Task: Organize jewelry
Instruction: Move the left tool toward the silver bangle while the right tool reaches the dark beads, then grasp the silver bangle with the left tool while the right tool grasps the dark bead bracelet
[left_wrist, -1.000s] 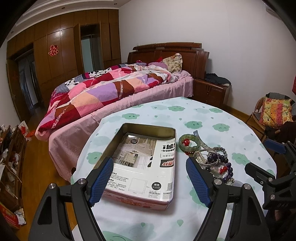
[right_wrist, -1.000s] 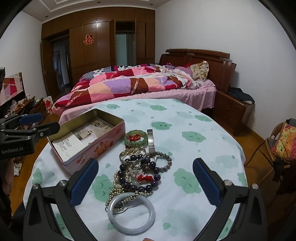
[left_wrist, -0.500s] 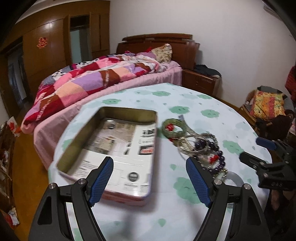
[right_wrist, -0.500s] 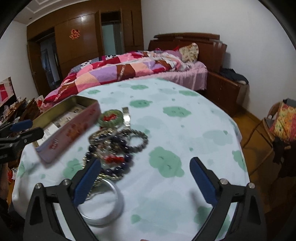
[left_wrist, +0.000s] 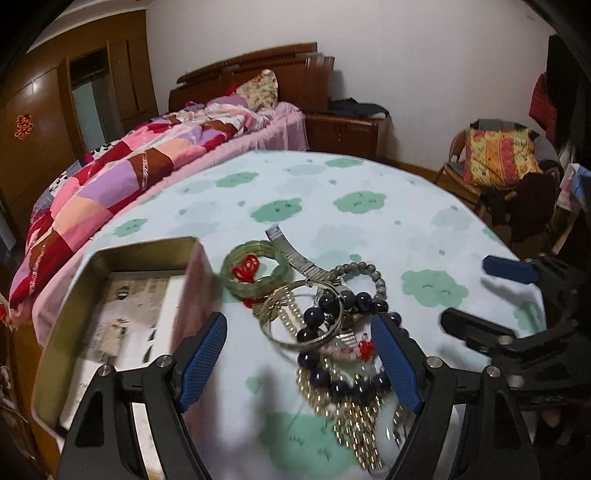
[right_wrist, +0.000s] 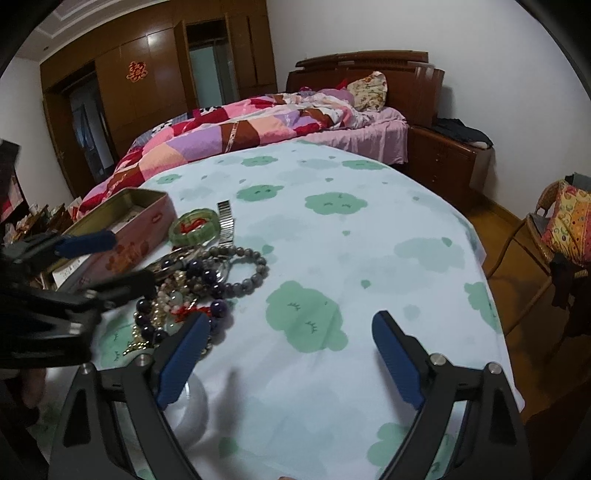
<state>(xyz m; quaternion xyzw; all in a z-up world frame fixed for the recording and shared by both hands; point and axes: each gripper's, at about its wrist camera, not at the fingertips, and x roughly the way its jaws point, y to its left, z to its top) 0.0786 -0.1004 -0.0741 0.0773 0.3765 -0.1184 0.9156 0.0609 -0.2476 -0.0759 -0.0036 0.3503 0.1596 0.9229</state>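
So far we have stored nothing: the jewelry pile (left_wrist: 325, 325) lies mid-frame on the counter (left_wrist: 369, 229), beside the tin (left_wrist: 110, 295) at left; both jaws open, just narrowing, empty.

**A round table under a cloud-print cloth**

The table (right_wrist: 388, 258) is covered by a pale cloth printed with green clouds. On its left side lies an open pink tin (left_wrist: 122, 314) with printed paper inside. Just beside it lies a tangled heap of jewelry (left_wrist: 332, 325): a green bangle (left_wrist: 255, 273), a metal watch strap (left_wrist: 291, 251), bead bracelets, silver bangles and a white bangle (right_wrist: 192, 402).
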